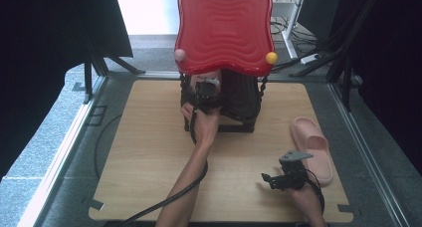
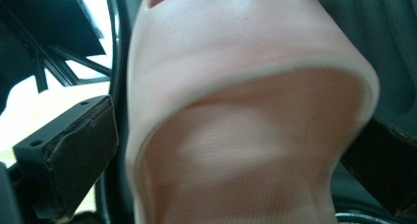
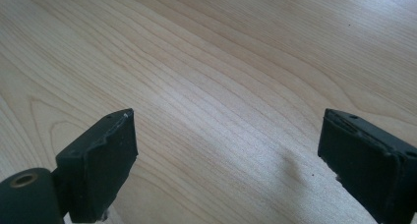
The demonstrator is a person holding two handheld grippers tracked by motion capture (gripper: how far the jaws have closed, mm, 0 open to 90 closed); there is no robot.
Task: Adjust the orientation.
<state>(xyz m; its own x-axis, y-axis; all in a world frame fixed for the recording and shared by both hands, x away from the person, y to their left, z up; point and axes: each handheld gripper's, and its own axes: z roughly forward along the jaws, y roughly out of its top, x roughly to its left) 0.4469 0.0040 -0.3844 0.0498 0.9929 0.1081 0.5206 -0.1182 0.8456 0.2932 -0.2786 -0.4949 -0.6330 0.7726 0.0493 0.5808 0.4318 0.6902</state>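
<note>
Pink slipper sits between our left gripper's wide jaws, unpressed, near the table's far edge; it may tip off the rack. Right gripper waits wide, empty.

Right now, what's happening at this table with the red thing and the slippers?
A person works with a gripper in each hand. The left gripper reaches under the red tray into the black rack, its open jaws standing either side of a pink slipper. The right gripper rests open over the wooden table, beside a second slipper.
</note>
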